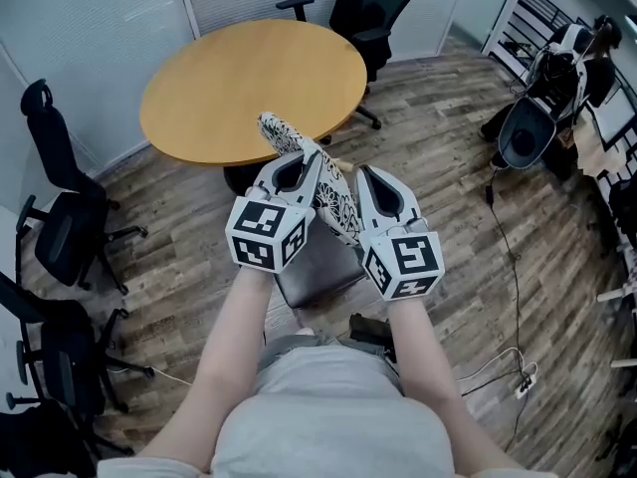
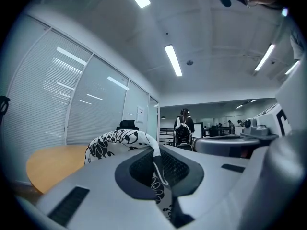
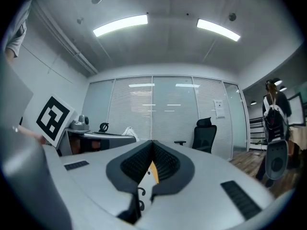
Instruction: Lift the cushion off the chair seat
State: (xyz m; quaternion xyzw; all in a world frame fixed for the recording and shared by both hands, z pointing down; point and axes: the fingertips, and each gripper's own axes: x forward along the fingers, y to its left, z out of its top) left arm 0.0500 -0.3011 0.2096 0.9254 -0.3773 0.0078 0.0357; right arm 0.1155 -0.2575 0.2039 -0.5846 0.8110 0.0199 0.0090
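A black-and-white patterned cushion [image 1: 336,199] hangs on edge between my two grippers, above the dark grey chair seat [image 1: 317,272]. Its upper corner [image 1: 274,129] reaches over the table's near rim. My left gripper [image 1: 307,159] is shut on the cushion's left side; in the left gripper view the fabric [image 2: 120,140] drapes over the jaws and is pinched between the pads [image 2: 144,169]. My right gripper [image 1: 368,179] is shut on the cushion's right side; a thin strip of the patterned fabric [image 3: 142,188] shows in the closed jaws. Both grippers point level.
A round wooden table [image 1: 229,98] stands just beyond the chair. Black office chairs stand at the left [image 1: 60,222] and behind the table [image 1: 373,8]. Gear [image 1: 542,108] and floor cables [image 1: 503,361] lie at the right. A person with a backpack [image 2: 183,128] stands far off.
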